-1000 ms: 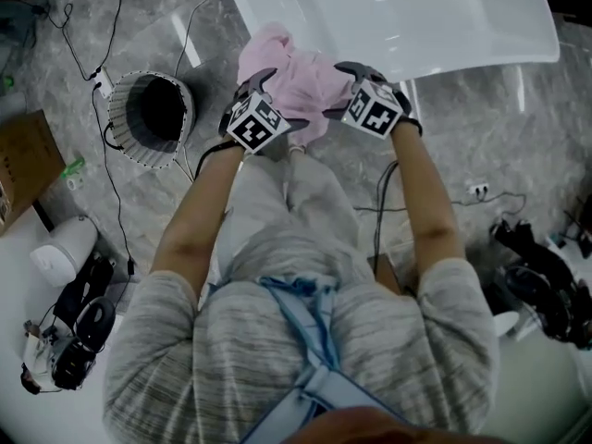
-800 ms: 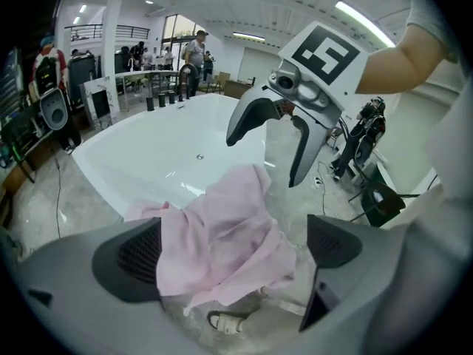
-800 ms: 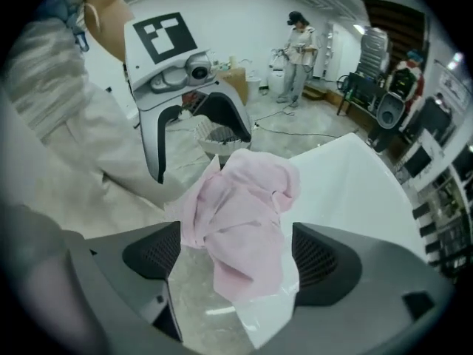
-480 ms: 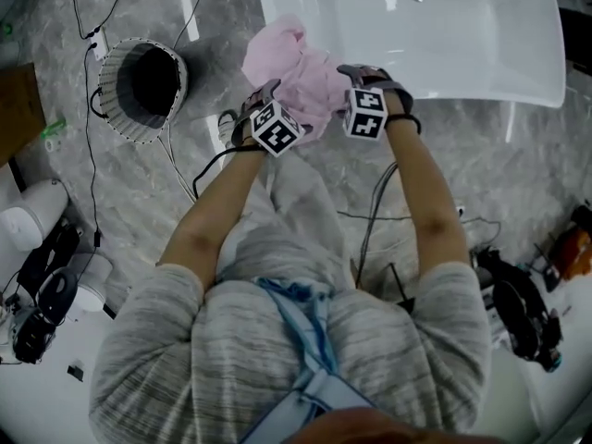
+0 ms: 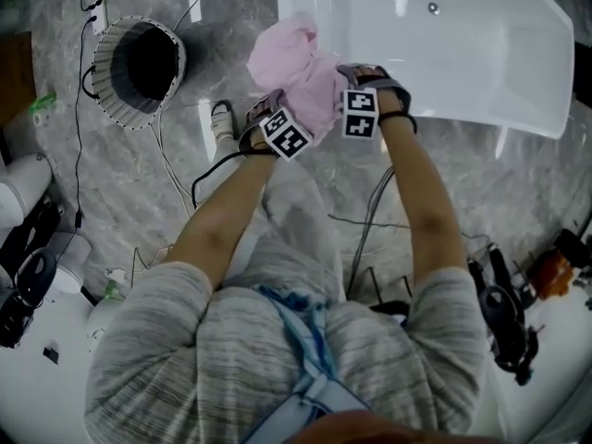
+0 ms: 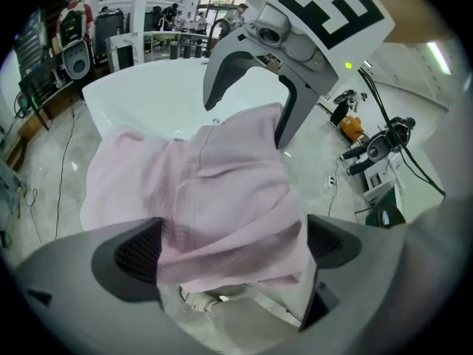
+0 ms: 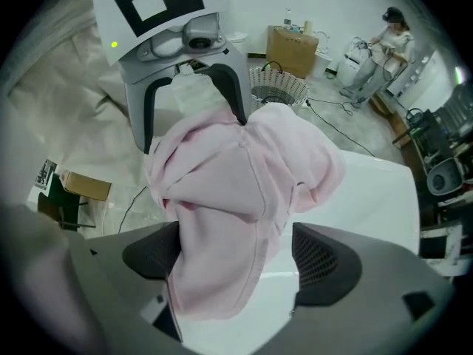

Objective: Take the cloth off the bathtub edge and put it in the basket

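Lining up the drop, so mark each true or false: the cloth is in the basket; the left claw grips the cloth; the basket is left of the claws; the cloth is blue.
1. The cloth is in the basket. False: it is bunched up by the tub, outside the basket.
2. The left claw is shut on the cloth. True.
3. In the head view the basket lies left of the claws. True.
4. The cloth is blue. False: it is pink.

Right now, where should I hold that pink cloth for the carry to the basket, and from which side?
Grip the thick bunched middle of the crumpled pink cloth, from two opposite sides, where the left gripper and right gripper now sit. It is a soft wad with folds hanging loose below, so an edge hold would likely let it unfurl and drag.
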`<act>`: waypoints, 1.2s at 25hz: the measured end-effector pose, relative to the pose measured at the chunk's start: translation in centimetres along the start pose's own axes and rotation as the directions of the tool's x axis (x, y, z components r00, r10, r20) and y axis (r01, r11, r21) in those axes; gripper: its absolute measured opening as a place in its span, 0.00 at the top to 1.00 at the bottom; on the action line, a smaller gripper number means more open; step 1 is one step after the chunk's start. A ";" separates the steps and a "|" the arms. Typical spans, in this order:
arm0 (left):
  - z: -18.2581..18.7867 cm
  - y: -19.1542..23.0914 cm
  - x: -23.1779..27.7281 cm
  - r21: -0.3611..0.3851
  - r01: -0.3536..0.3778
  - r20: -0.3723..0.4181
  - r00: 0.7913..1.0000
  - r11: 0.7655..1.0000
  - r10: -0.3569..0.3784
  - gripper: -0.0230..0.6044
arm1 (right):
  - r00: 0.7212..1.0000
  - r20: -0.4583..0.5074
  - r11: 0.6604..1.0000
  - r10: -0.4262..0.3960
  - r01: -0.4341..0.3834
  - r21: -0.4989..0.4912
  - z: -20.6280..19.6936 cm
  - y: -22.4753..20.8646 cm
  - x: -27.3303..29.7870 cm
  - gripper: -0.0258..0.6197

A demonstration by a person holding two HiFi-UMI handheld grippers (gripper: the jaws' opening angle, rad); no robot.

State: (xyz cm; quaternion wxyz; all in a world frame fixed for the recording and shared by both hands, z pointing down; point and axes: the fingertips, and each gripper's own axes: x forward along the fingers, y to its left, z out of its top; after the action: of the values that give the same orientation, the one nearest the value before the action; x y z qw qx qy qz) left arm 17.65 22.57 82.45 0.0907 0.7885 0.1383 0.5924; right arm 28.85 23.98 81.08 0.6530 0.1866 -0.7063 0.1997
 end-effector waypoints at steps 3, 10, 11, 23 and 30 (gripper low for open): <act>0.3 0.8 1.3 -0.054 -0.028 0.011 1.000 0.998 0.029 0.00 | 1.000 -0.003 1.000 0.004 -0.004 -0.025 0.3 -0.6 1.2 0.28; 0.7 2.8 2.8 -0.091 -0.068 -0.006 0.998 0.994 0.067 0.00 | 0.999 0.003 0.992 0.038 -0.038 -0.117 1.1 -1.9 3.1 0.28; 0.7 3.0 2.9 -0.093 -0.065 -0.008 0.998 0.994 0.065 0.00 | 0.999 0.007 0.990 0.044 -0.043 -0.133 1.3 -2.1 3.4 0.28; 0.6 3.6 3.4 -0.122 -0.008 -0.007 1.000 0.993 0.007 0.00 | 0.969 -0.058 0.913 0.239 -0.245 -0.326 3.9 -1.9 6.4 0.28; 0.5 3.8 3.8 -0.138 0.054 -0.026 0.998 0.989 -0.058 0.00 | 0.942 -0.090 0.870 0.322 -0.332 -0.365 4.1 -1.6 6.9 0.28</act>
State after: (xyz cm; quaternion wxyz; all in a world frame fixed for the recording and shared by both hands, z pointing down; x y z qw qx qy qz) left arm 19.57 20.17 86.90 0.1593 0.7671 0.1206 0.6095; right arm 25.68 20.41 87.70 0.6424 -0.0664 -0.7441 0.1710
